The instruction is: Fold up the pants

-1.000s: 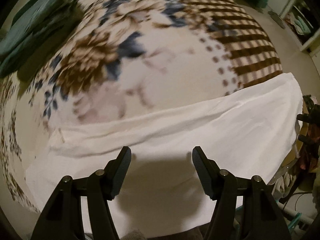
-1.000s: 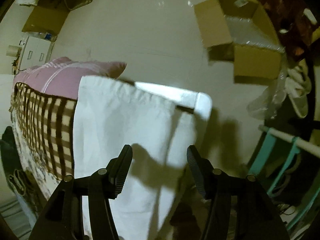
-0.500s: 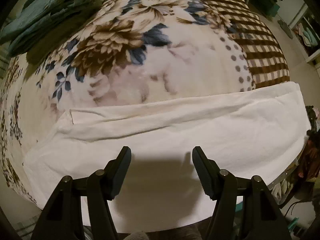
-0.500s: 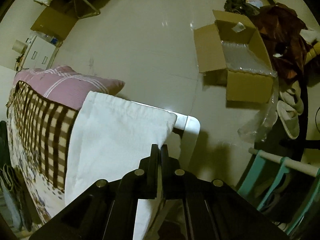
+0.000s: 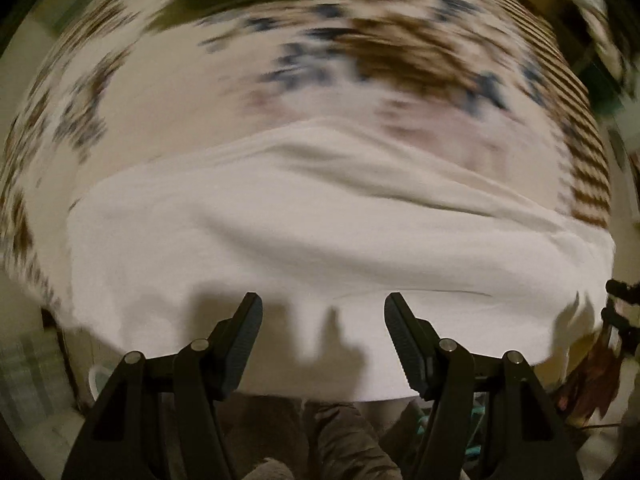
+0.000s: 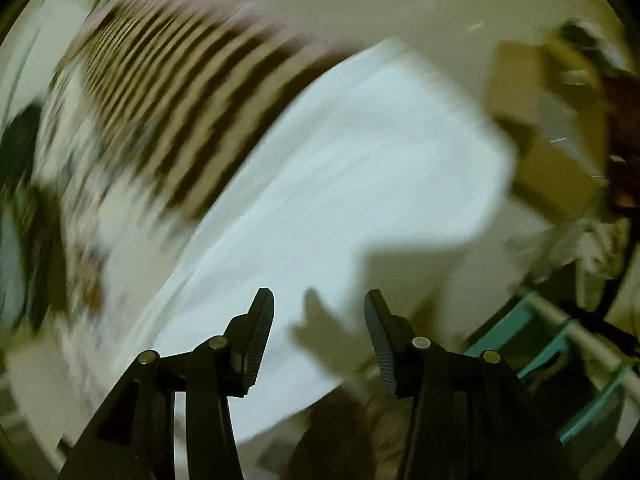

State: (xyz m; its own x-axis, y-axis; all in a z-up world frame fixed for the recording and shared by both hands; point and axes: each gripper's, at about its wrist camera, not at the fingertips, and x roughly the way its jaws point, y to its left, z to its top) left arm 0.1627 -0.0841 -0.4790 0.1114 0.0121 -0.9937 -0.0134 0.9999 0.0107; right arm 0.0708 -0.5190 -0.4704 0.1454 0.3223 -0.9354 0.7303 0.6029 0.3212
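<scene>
Between the jaws of the left gripper (image 5: 323, 312) there is only air: they stand apart, gripping nothing, and below the gap lies the white pants (image 5: 320, 232) with the gripper's own shadow falling on the cloth. This gripper points straight down at the bed. The pants lie as one wide white band across the near edge of the bed, over a floral blanket (image 5: 280, 92) whose blue and brown flowers are smeared by blur; a brown-and-cream striped border (image 5: 584, 152) runs down the blanket's right side.

Seen from the right wrist, the right gripper (image 6: 319, 312) points steeply down, tilted a little off vertical. Its jaws have just been opening and now stand apart with nothing between them; the white pants (image 6: 340, 184) lie beneath and beyond, not pinched. One end of the pants hangs past the bed's edge over the pale floor (image 6: 400, 4). The striped border (image 6: 168, 112) shows to the left of the pants. One cardboard box (image 6: 540, 148) stands on the floor at the right, and one teal rack (image 6: 560, 344) crosses the lower right corner. Everything beyond the two grippers is blurred in both views.
</scene>
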